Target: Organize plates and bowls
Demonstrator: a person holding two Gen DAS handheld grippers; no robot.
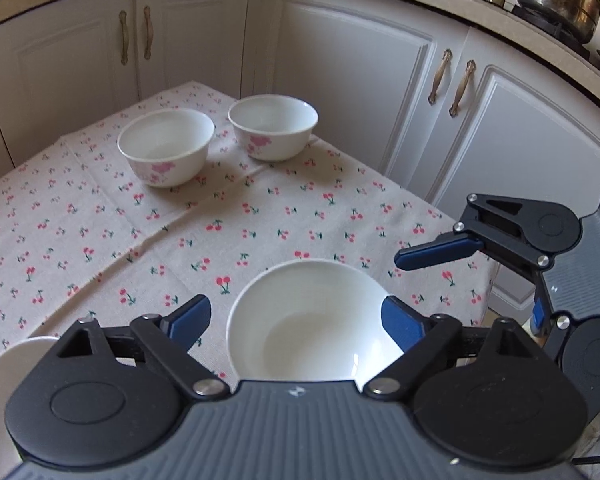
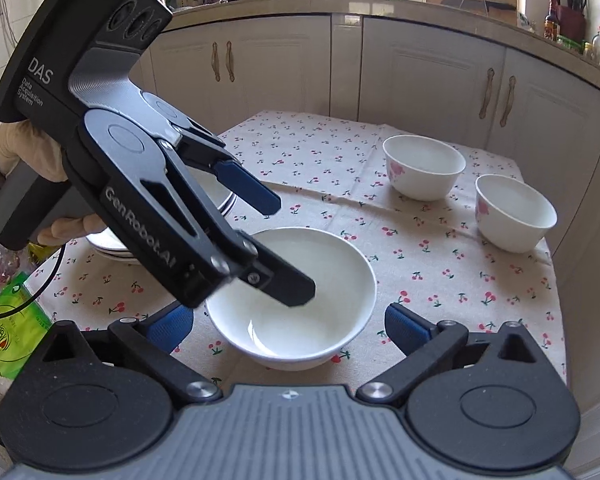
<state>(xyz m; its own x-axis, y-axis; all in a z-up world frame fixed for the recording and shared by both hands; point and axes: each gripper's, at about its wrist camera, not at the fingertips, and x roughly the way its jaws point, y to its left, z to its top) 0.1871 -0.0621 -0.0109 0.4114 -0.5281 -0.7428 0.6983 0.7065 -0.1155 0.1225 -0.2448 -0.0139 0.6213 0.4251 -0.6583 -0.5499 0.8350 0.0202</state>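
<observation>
Your left gripper (image 2: 288,248) stands with its jaws apart over the plain white bowl (image 2: 300,300). In the right wrist view one black finger (image 2: 284,284) reaches down past the bowl's near-left rim into the hollow, while the blue-padded finger (image 2: 248,192) sits outside and above the far rim. Neither pad can be seen pressing on the rim, so the bowl is not clamped. In the left wrist view the same bowl (image 1: 312,320) lies between that gripper's two blue pads, the right pad (image 1: 400,326) overlapping the rim; contact cannot be confirmed.

Your right gripper (image 2: 290,326) is spread wide, its blue pads either side of the bowl's near wall and clear of it. Nothing is held.

The bowl rests upright on the cherry-print tablecloth (image 2: 440,264), near the front edge. A gloved hand (image 2: 24,152) holds the left gripper's grip.

Behind the left gripper sits a stack of white plates (image 2: 112,246), partly hidden. Two flower-printed bowls stand upright and well apart from the grippers: one (image 2: 424,168) farther back, one (image 2: 516,212) nearer the right edge. White cabinets (image 2: 420,76) lie behind the table.
</observation>
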